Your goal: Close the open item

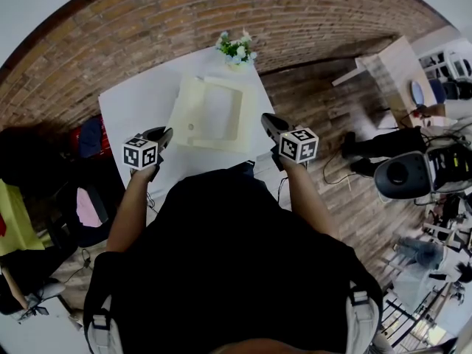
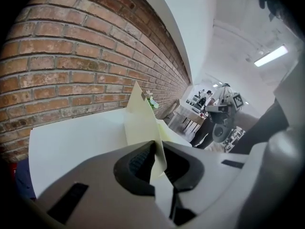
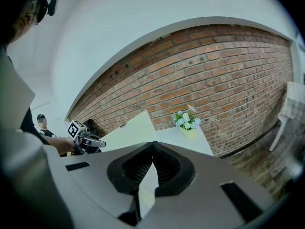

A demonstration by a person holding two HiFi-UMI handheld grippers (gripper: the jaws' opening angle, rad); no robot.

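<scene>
Where we find the box (image 1: pixel 190 116): open on the table (image 1: pixel 136 105), near the flowers (image 1: pixel 237 49).
Left gripper (image 2: pixel 155 149): clamped on a raised flap (image 2: pixel 140 123).
Right gripper (image 3: pixel 153 147): pinched on the box's right edge.

The box (image 1: pixel 210 113) is laid on the table (image 1: pixel 133 103), which is set against the brick wall (image 1: pixel 147 28). The flowers (image 1: pixel 237 49) are placed behind the box, at the table's far edge. The left gripper (image 1: pixel 167 132) is set at the box's near left edge and the right gripper (image 1: pixel 266 119) at its near right, seemingly touching it.
</scene>
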